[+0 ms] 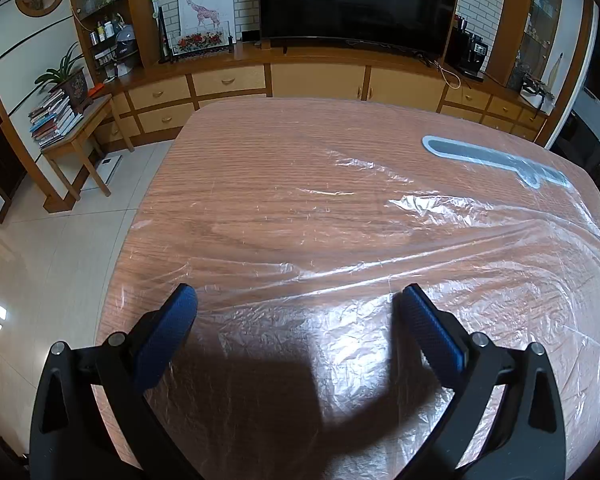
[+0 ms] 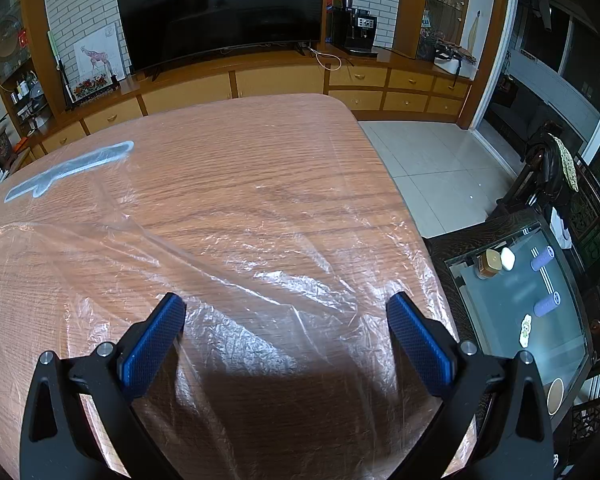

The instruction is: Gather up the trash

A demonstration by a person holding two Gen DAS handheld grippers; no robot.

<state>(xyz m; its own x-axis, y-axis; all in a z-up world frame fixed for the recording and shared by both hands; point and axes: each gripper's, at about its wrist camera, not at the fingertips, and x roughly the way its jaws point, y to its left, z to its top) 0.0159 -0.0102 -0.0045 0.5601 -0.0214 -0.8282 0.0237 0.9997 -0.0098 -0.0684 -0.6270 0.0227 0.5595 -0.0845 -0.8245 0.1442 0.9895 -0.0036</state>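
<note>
- While both grippers hang over the near end of the wooden table (image 1: 260, 152), neither holds anything: the left gripper (image 1: 298, 300) has its jaws spread wide, and the right gripper (image 2: 286, 312) is spread just as wide.
- The task's thing looks to be the clear plastic sheet (image 1: 400, 312) lying crumpled across the tabletop; it reaches from under the left gripper toward the far right side, and in the right wrist view it spreads beneath and ahead of the blue pads (image 2: 152, 344).
- A grey-blue flat strip (image 1: 496, 160) lies near the far edge, seemingly under or against the film; I cannot tell which, nor what it is.
- No other litter shows on the table.
- Risks from here, as I judge them:
  - The film is thin and lies flat in places, so pads closing on a flat patch could slide off and catch nothing; a raised crease is the safer bite.
  - Pulling from one corner could drag the grey-blue strip along and tip it off the edge.
  - A hard tug with one gripper could tear the sheet, leaving scraps behind.
  - Glare makes the film's true edges hard to place.
</note>
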